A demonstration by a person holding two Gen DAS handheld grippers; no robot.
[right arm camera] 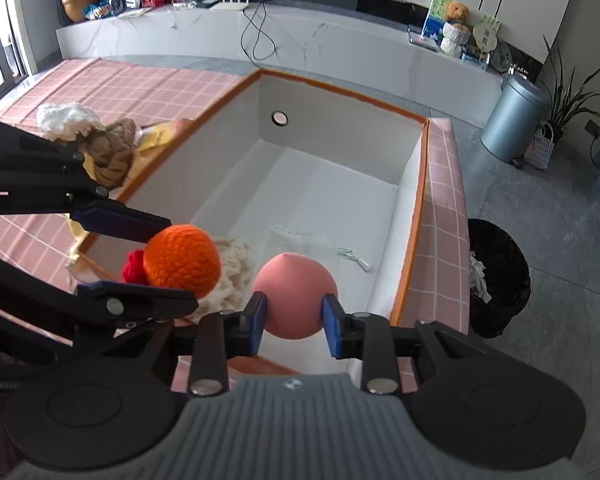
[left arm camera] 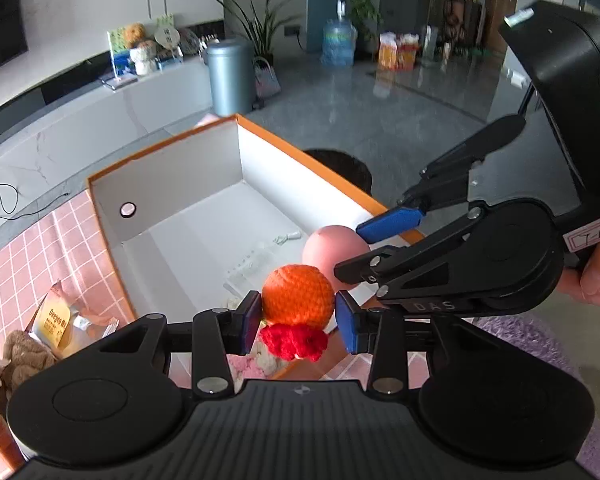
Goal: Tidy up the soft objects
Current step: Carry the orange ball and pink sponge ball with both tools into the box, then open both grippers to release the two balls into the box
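**Orange and pink: both jaws loaded over the box**

Orange crochet fills the left gripper (left arm camera: pixel 298 312): its blue pads are clamped on either side of a knitted orange ball (left arm camera: pixel 298 294) with a red tuft (left arm camera: pixel 293 342) hanging beneath it. The right gripper (right arm camera: pixel 294 316) is clamped the same way on a smooth pink ball (right arm camera: pixel 296 294), pads pressing its two sides. Both toys hang above the near end of the box (right arm camera: pixel 340 92), side by side, the orange one to the left of the pink one in the right wrist view, where the left gripper comes in from the left edge. A hand (left arm camera: pixel 598 276) holds the right gripper's handle at the right edge of the left wrist view.

Below them the box is white inside with an orange rim and a round hole (right arm camera: pixel 279 118) in its far wall. A cream knit (right arm camera: pixel 236 272) lies at its near end, under the orange ball; farther in, on its floor, lie a clear plastic bag (right arm camera: pixel 300 242) and a small white piece (right arm camera: pixel 354 258).

The box sits on a pink checked cloth (right arm camera: pixel 112 84) covering the surface. Beside the box's left wall, on the cloth, lie a brown knit (right arm camera: pixel 112 152), a white fluffy thing (right arm camera: pixel 66 118) and a yellow packet (left arm camera: pixel 56 320).

Off the surface's right edge stands a black bin (right arm camera: pixel 498 276) on the grey floor, with a grey metal bin (right arm camera: pixel 514 116) farther off.
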